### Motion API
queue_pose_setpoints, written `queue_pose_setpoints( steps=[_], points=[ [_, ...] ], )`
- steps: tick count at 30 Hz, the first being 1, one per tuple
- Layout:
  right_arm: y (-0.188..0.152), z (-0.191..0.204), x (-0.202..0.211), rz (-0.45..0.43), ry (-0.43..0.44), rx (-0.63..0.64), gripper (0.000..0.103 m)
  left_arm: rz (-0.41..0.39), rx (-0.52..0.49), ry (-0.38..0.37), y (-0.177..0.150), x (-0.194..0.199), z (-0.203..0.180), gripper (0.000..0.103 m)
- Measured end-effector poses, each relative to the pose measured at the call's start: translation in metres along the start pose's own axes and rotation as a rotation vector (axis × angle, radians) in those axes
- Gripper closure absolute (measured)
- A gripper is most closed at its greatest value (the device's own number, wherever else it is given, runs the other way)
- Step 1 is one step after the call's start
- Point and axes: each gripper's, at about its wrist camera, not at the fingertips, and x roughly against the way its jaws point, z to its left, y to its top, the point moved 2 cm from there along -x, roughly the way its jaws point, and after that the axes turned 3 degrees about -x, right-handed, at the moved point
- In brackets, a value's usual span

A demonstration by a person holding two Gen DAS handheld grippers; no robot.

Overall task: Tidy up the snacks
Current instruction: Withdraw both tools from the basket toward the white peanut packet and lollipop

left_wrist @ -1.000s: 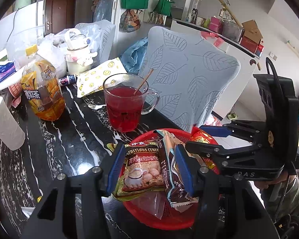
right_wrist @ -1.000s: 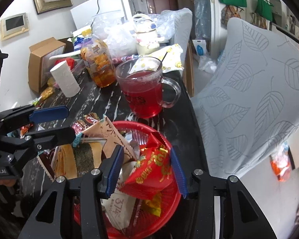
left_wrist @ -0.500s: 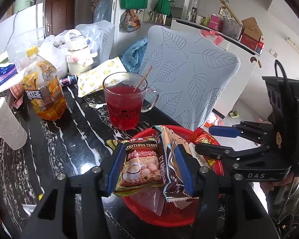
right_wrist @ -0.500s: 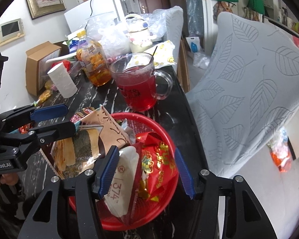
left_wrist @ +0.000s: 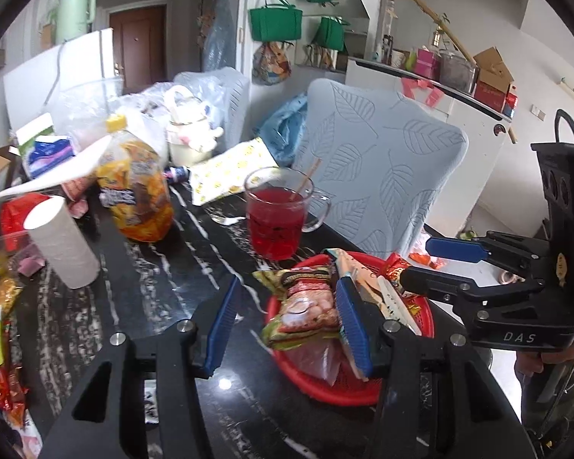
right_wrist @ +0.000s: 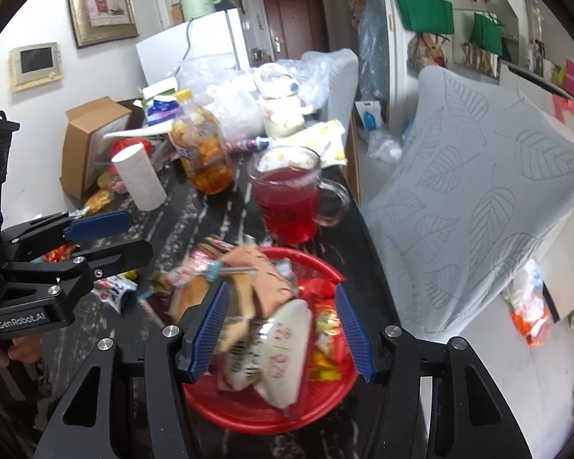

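Observation:
A red mesh basket [left_wrist: 421,329] [right_wrist: 325,394] sits at the near right edge of the black marble table and holds several snack packets: a cereal packet [left_wrist: 306,306], a brown packet [right_wrist: 271,279], a white packet [right_wrist: 287,340] and a red one [right_wrist: 317,287]. My left gripper [left_wrist: 287,329] is open and empty above the basket's left rim, the cereal packet lying free between its fingers. My right gripper [right_wrist: 279,329] is open and empty above the basket. More loose snacks [left_wrist: 0,344] lie at the table's left edge.
A glass mug of red drink [left_wrist: 275,222] stands just behind the basket. An orange bottle [left_wrist: 137,191], a paper roll [left_wrist: 63,243], a cardboard box [right_wrist: 92,141] and plastic bags crowd the far table. A leaf-patterned chair [left_wrist: 382,168] is on the right.
Both grippers opened and pulled back from the basket. The left let go of the cereal and brown packets, the right let go of the red packet; all now lie in the basket.

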Motion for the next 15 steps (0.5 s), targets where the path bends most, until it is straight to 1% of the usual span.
queue_pose_setpoints(
  steps=[11, 15],
  points=[
    [0.006, 0.054, 0.019, -0.065, 0.051, 0.069, 0.045, -0.055, 0.032, 0.095, -0.011, 0.052, 0.025, 0.052],
    [0.006, 0.073, 0.022, -0.080, 0.078, 0.094, 0.042, -0.076, 0.057, 0.143, -0.018, 0.073, 0.038, 0.052]
  ],
)
